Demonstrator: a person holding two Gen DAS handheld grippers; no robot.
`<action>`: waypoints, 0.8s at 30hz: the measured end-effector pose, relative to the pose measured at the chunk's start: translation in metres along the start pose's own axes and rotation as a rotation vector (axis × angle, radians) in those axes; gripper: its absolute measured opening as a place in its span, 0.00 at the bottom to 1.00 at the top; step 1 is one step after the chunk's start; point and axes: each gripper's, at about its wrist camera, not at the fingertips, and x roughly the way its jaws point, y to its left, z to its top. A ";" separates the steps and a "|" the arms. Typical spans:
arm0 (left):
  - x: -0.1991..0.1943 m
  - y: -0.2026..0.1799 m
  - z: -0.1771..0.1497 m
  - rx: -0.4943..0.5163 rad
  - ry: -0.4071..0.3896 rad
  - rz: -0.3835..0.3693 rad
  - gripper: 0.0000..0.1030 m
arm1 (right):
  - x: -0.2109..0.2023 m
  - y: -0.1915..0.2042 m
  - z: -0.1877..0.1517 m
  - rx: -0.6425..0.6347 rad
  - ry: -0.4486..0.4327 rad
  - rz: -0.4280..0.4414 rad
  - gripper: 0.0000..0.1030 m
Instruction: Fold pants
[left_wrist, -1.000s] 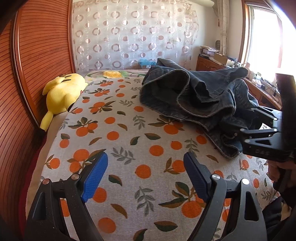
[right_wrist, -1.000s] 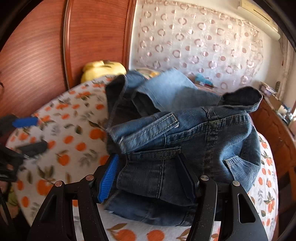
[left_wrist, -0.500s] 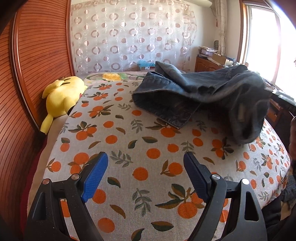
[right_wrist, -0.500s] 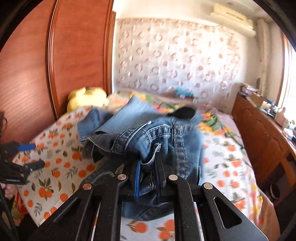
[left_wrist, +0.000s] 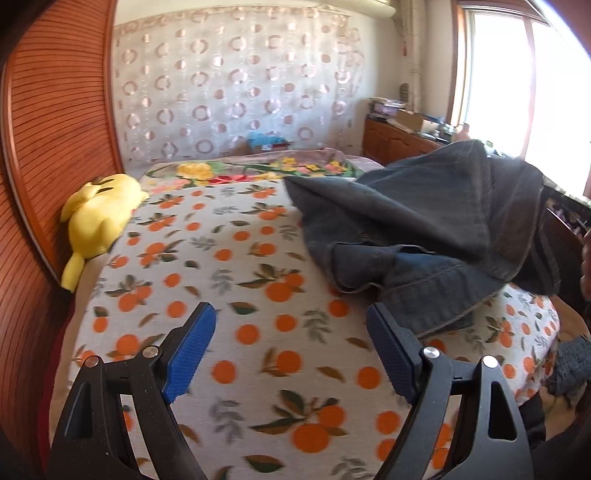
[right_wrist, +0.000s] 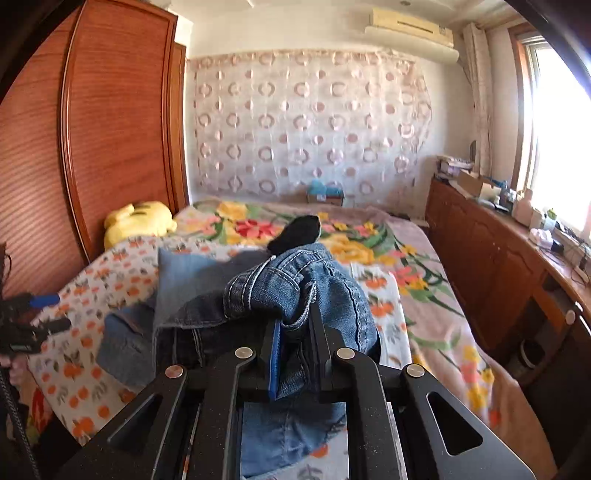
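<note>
While only the right wrist view shows the right gripper (right_wrist: 295, 350) clamping the jeans (right_wrist: 295, 291), the left gripper (left_wrist: 291, 354) gapes beside them.

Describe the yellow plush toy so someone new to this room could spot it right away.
Start at the tall wooden wardrobe along the bed's left side. The yellow plush toy lies against it at the orange-print blanket's edge, the only bright solid yellow thing there.

On the bed (left_wrist: 258, 369), pants (left_wrist: 424, 236) bunched toward the right side. Plush toy (left_wrist: 99, 221) at the left edge, against the wooden headboard (left_wrist: 55, 129). Curtain (left_wrist: 240, 103) behind the bed; cabinet (right_wrist: 480, 258) along its right, below the window (right_wrist: 554, 129).
</note>
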 end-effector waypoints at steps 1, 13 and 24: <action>0.000 -0.006 0.000 0.006 0.003 -0.014 0.82 | 0.000 0.000 -0.002 0.006 0.021 -0.002 0.13; 0.007 -0.066 -0.008 0.133 0.045 -0.100 0.82 | -0.033 -0.008 0.026 0.061 0.111 0.006 0.40; 0.026 -0.082 -0.014 0.203 0.105 -0.083 0.51 | 0.008 0.027 -0.008 0.073 0.162 -0.020 0.56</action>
